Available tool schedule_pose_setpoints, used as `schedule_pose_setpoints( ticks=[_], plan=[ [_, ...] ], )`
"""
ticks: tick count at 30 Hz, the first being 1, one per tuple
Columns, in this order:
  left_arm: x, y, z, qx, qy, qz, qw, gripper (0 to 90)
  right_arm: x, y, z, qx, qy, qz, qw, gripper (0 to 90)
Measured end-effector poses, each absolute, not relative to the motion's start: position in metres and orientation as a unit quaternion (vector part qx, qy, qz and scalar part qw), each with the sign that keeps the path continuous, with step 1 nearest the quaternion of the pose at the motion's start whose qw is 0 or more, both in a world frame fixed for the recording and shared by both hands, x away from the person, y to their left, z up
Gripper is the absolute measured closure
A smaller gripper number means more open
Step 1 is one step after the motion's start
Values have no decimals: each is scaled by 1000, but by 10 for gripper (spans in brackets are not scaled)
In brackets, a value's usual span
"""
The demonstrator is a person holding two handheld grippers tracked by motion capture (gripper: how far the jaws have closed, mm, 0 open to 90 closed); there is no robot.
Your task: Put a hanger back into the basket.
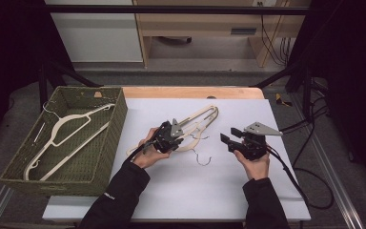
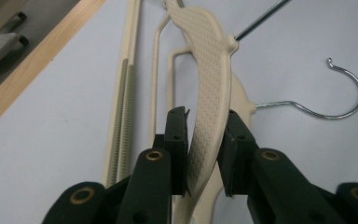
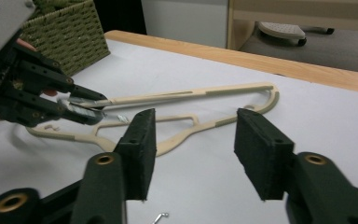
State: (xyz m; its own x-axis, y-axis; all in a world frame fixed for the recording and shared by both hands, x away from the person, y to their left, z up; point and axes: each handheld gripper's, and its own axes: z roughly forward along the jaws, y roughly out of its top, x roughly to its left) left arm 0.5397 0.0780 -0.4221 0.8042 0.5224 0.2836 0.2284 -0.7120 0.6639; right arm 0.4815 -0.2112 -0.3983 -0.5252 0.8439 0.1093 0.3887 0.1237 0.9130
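1. Left hand-held gripper (image 2: pixel 204 140) is clamped on a cream plastic hanger (image 2: pixel 209 70); its own view catches the ribbed, dimpled arm between the pads, which the high view hides.
2. That hanger lies on the white worktop (image 1: pixel 181 186), long axis running away up-right, steel hook (image 1: pixel 202 160) curling nearer.
3. Right hand-held gripper (image 3: pixel 193 149) stands apart, holding nothing.
4. Woven green basket (image 1: pixel 16 167) holds another cream hanger (image 1: pixel 59 131).

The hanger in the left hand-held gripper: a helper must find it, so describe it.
On the white table, right of the green wicker basket, two cream hangers overlap. It is the upper hanger, clamped at its textured shoulder by the left hand-held gripper. The hanger in the basket lies alone, untouched.
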Motion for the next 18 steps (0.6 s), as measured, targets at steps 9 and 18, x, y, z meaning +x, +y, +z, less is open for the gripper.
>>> schedule_pose_setpoints(
  ticks=[9,18],
  plan=[
    [549,92,-405,885,230,253,316,804,465,-232,-405,428,700,529,218,211],
    [558,108,-398,868,258,270,327,837,456,-247,-413,437,702,525,201,122]
  ],
)
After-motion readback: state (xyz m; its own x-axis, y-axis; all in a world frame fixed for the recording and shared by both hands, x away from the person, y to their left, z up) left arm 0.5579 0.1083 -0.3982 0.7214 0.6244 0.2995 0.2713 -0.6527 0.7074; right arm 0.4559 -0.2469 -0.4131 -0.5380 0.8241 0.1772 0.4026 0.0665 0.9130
